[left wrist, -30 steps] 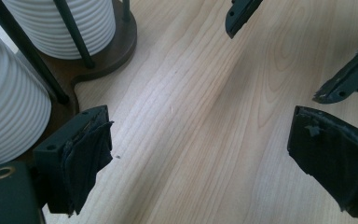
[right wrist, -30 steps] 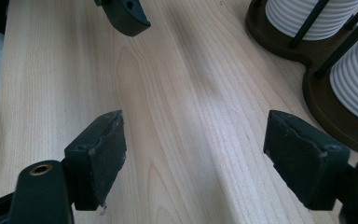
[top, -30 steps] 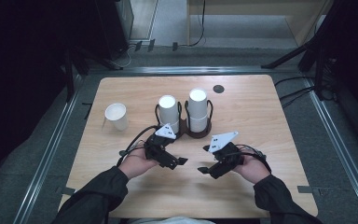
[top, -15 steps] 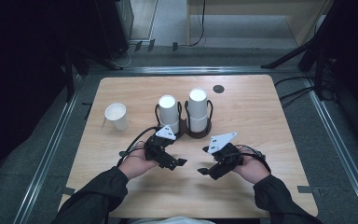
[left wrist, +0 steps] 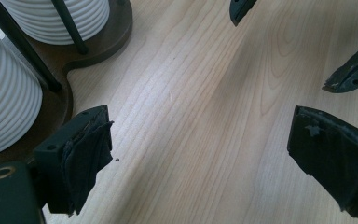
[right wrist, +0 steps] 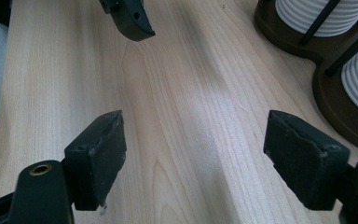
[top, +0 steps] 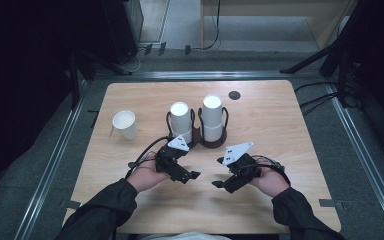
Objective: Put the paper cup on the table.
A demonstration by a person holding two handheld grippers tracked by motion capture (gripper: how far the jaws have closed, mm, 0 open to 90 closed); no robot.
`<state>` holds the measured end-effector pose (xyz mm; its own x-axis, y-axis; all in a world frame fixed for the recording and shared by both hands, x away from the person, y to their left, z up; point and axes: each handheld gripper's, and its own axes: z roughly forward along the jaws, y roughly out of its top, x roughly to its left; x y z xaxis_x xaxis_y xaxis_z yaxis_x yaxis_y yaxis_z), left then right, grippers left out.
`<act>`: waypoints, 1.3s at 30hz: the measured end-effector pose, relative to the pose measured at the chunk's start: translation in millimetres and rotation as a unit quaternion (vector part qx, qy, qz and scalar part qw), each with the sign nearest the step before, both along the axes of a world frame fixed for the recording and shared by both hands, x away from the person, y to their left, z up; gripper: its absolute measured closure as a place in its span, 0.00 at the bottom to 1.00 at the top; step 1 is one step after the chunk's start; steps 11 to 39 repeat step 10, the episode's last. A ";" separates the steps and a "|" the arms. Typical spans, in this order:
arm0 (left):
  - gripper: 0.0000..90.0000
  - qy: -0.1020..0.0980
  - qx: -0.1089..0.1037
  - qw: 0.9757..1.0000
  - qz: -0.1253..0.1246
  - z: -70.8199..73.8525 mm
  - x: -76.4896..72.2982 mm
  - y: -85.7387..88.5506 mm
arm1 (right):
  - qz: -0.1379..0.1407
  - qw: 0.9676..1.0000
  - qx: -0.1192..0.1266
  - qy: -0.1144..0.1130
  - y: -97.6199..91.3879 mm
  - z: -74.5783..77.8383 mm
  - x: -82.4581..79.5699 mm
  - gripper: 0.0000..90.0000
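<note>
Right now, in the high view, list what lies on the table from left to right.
Loose cup → left tool → left cup in the holder → right cup in the holder → right tool → black disc.

Light wooden table (top: pixel 290 130) on grey floor (top: pixel 360 150); metal rails (top: pixel 55 165) flank both sides; dark surroundings; cables (top: pixel 315 100) at right.
</note>
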<state>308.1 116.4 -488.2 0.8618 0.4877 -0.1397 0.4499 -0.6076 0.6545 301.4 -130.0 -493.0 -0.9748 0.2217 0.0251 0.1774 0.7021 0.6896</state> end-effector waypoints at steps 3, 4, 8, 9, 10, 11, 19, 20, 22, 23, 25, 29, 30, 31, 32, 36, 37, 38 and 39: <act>0.07 0.001 0.001 1.000 0.000 -0.4 0.1 -0.1 | 0.000 1.000 0.001 0.001 -0.2 0.2 -0.2 0.24; 0.07 0.002 0.000 1.000 0.000 -0.7 0.1 -0.1 | 0.000 1.000 0.000 0.001 -0.3 0.3 -0.2 0.24; 0.07 0.008 0.013 1.000 -0.001 -5.3 1.6 -0.5 | 0.002 1.000 0.000 0.001 -0.1 -0.1 0.0 0.24; 0.07 0.008 0.013 1.000 -0.001 -5.3 1.6 -0.5 | 0.002 1.000 0.000 0.001 -0.1 -0.1 0.0 0.24; 0.07 0.009 0.021 1.000 -0.001 -7.4 2.1 -1.0 | 0.001 1.000 -0.003 0.002 -0.1 -0.4 -0.1 0.24; 0.07 0.009 0.021 1.000 -0.001 -7.4 2.1 -1.0 | 0.001 1.000 -0.003 0.002 -0.1 -0.4 -0.1 0.24; 0.07 0.009 0.021 1.000 -0.001 -7.4 2.1 -1.0 | 0.001 1.000 -0.003 0.002 -0.1 -0.4 -0.1 0.24; 0.07 0.009 0.021 1.000 -0.001 -7.4 2.1 -1.0 | 0.001 1.000 -0.003 0.002 -0.1 -0.4 -0.1 0.24; 0.07 0.009 0.021 1.000 -0.001 -7.4 2.1 -1.0 | 0.001 1.000 -0.003 0.002 -0.1 -0.4 -0.1 0.24; 0.07 0.009 0.021 1.000 -0.001 -7.4 2.1 -1.0 | 0.001 1.000 -0.003 0.002 -0.1 -0.4 -0.1 0.24; 0.07 0.009 0.021 1.000 -0.001 -7.4 2.1 -1.0 | 0.001 1.000 -0.003 0.002 -0.1 -0.4 -0.1 0.24; 0.07 0.009 0.021 1.000 -0.001 -7.4 2.1 -1.0 | 0.001 1.000 -0.003 0.002 -0.1 -0.4 -0.1 0.24; 0.07 0.009 0.021 1.000 -0.001 -7.4 2.1 -1.0 | 0.001 1.000 -0.003 0.002 -0.1 -0.4 -0.1 0.24; 0.07 0.009 0.021 1.000 -0.001 -7.4 2.1 -1.0 | 0.001 1.000 -0.003 0.002 -0.1 -0.4 -0.1 0.24; 0.07 0.009 0.021 1.000 -0.001 -7.4 2.1 -1.0 | 0.001 1.000 -0.003 0.002 -0.1 -0.4 -0.1 0.24; 0.07 0.009 0.021 1.000 -0.001 -7.4 2.1 -1.0 | 0.001 1.000 -0.003 0.002 -0.1 -0.4 -0.1 0.24; 0.07 0.009 0.021 1.000 -0.001 -7.4 2.1 -1.0 | 0.001 1.000 -0.003 0.002 -0.1 -0.4 -0.1 0.24; 0.07 0.009 0.021 1.000 -0.001 -7.4 2.1 -1.0 | 0.001 1.000 -0.003 0.002 -0.1 -0.4 -0.1 0.24; 0.07 0.009 0.021 1.000 -0.001 -7.4 2.1 -1.0 | 0.001 1.000 -0.003 0.002 -0.1 -0.4 -0.1 0.24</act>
